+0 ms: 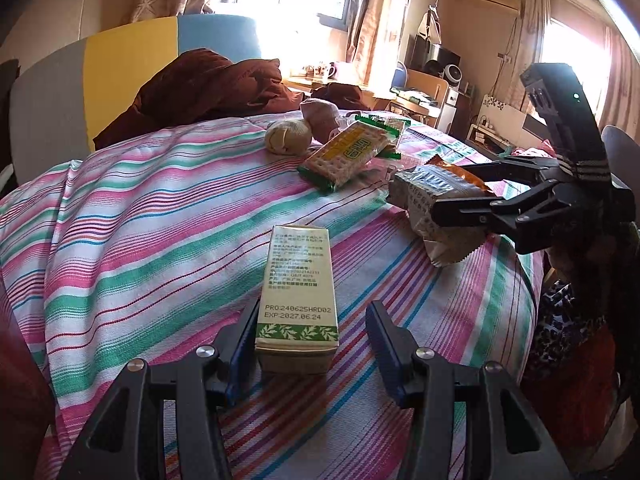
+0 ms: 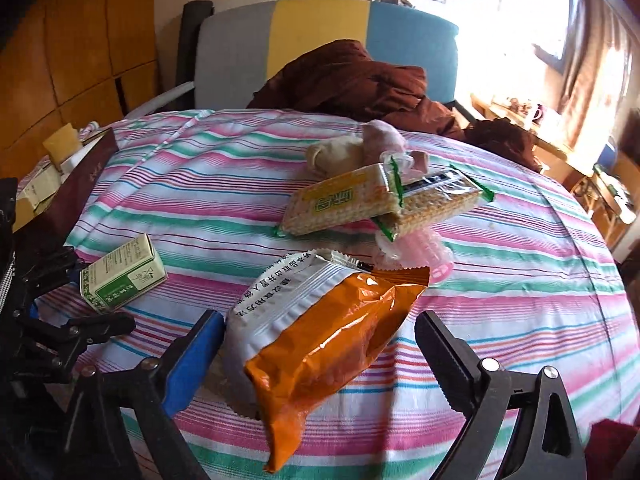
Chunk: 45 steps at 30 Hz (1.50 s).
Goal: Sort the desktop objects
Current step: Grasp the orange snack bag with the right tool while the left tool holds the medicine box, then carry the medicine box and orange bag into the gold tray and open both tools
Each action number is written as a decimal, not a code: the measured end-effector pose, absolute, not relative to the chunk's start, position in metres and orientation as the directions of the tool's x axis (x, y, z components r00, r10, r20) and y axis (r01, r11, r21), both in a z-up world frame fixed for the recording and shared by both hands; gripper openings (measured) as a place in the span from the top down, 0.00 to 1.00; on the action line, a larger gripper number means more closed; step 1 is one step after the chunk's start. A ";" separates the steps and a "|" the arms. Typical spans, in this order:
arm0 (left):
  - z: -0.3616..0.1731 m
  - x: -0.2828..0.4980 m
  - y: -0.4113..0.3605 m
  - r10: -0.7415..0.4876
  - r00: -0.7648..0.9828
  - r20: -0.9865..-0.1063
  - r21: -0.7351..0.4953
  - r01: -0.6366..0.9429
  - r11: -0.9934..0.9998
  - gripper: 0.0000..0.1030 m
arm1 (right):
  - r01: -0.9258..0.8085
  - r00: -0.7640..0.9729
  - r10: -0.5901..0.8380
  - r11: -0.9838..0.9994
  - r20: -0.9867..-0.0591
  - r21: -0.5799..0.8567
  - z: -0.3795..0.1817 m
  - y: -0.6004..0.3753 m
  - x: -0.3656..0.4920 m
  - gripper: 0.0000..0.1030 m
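A green and white carton (image 1: 298, 280) lies flat on the striped cloth (image 1: 140, 220), its near end between the fingers of my left gripper (image 1: 312, 316), which is open; the left pad is close to the carton's side. An orange and white snack bag (image 2: 320, 328) lies between the fingers of my right gripper (image 2: 318, 320), also open, the blue pad touching the bag's white side and the other finger apart from it. In the left wrist view the right gripper (image 1: 452, 190) straddles the snack bag (image 1: 424, 196). Two cracker packs (image 2: 332, 204) (image 2: 436, 200) lie stacked farther back.
A beige cloth ball (image 2: 332, 152) and a pink one (image 2: 382, 136) sit behind the crackers, with a pink plastic item (image 2: 420, 252) under them. A dark brown box (image 2: 76, 184) stands at the left edge. A maroon blanket (image 1: 208, 84) is heaped at the back.
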<state>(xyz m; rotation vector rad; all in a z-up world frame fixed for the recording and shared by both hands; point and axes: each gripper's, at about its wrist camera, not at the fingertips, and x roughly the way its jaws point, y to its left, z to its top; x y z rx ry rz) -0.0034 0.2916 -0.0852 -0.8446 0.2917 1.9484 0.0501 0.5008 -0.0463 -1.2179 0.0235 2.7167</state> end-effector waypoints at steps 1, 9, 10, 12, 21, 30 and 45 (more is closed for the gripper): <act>-0.085 -0.004 0.291 0.682 -0.302 -0.666 -0.142 -0.846 -0.513 0.48 | -0.188 -0.647 0.176 -0.980 -0.742 -0.069 -0.045 0.497 0.053 0.04; -0.084 -0.002 0.293 0.671 -0.309 -0.674 -0.120 -0.851 -0.512 0.48 | -0.362 -0.610 0.291 -0.930 -0.737 -0.067 -0.044 0.484 0.055 0.10; -0.084 -0.003 0.293 0.672 -0.305 -0.675 -0.126 -0.850 -0.511 0.48 | -0.375 -0.609 0.290 -0.925 -0.738 -0.053 -0.045 0.484 0.054 0.11; -0.083 -0.005 0.293 0.674 -0.292 -0.678 -0.141 -0.849 -0.510 0.48 | -0.402 -0.597 0.292 -0.915 -0.747 -0.036 -0.048 0.487 0.049 0.15; -0.077 -0.018 0.295 0.677 -0.245 -0.694 -0.202 -0.836 -0.510 0.48 | -0.425 -0.607 0.317 -0.904 -0.728 -0.040 -0.052 0.487 0.052 0.32; -0.076 -0.016 0.292 0.661 -0.259 -0.705 -0.211 -0.813 -0.543 0.70 | -0.367 -0.664 0.277 -0.930 -0.694 -0.020 -0.053 0.481 0.060 0.38; -0.027 0.001 0.215 0.610 -0.458 -0.646 -0.184 -0.682 -0.707 0.70 | -0.086 -0.771 0.020 -0.994 -0.637 0.073 -0.032 0.402 0.034 0.39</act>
